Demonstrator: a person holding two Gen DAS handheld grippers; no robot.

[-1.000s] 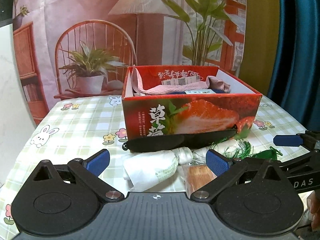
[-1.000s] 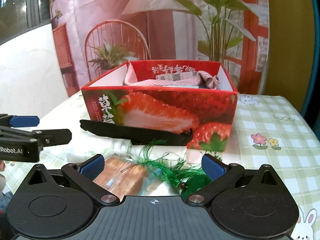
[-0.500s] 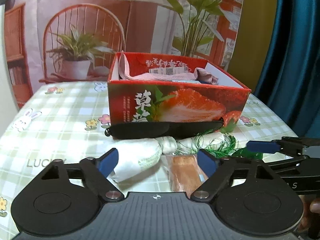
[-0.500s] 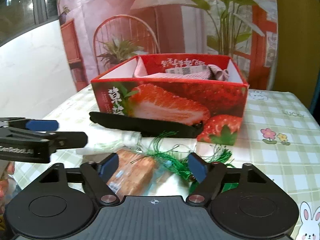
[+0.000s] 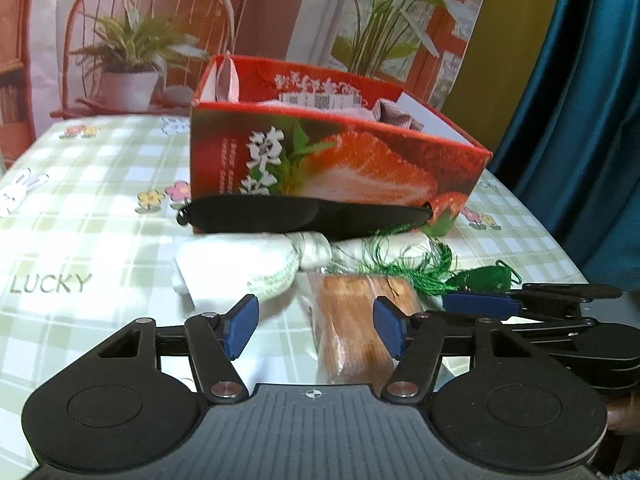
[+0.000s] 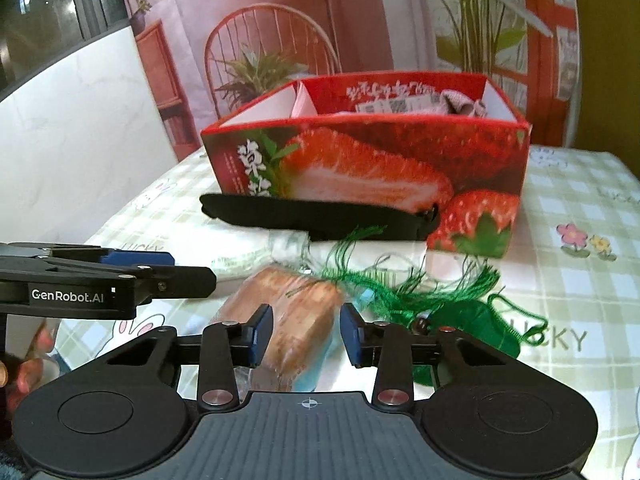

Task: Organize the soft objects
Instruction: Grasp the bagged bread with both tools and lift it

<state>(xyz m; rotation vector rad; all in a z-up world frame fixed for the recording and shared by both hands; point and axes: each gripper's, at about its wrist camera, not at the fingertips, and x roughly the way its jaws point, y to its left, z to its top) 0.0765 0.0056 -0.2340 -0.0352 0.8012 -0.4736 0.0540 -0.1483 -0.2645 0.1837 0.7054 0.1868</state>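
A wrapped brown bread loaf [image 5: 354, 320] [image 6: 296, 312] lies on the checked tablecloth in front of a red strawberry box [image 5: 332, 156] [image 6: 368, 164] that holds folded cloths. My left gripper [image 5: 316, 330] is open, its fingers either side of the loaf's near end. My right gripper [image 6: 306, 334] is partly closed around the loaf, pads close to its sides, contact unclear. A black eye mask [image 5: 304, 216] [image 6: 316, 216] leans at the box's foot. A white rolled cloth [image 5: 244, 268] and a green tassel [image 5: 416, 264] [image 6: 424, 288] lie beside the loaf.
The tablecloth [image 5: 80, 208] has "LUCKY" print and bunny drawings. A printed backdrop with a chair and plants [image 5: 136, 40] stands behind the table. A blue curtain [image 5: 580, 100] hangs at the right. The left gripper's fingers show in the right wrist view [image 6: 120, 276].
Both grippers have moved forward and down toward the loaf. The right gripper's jaws have narrowed around it; the left jaws have also narrowed.
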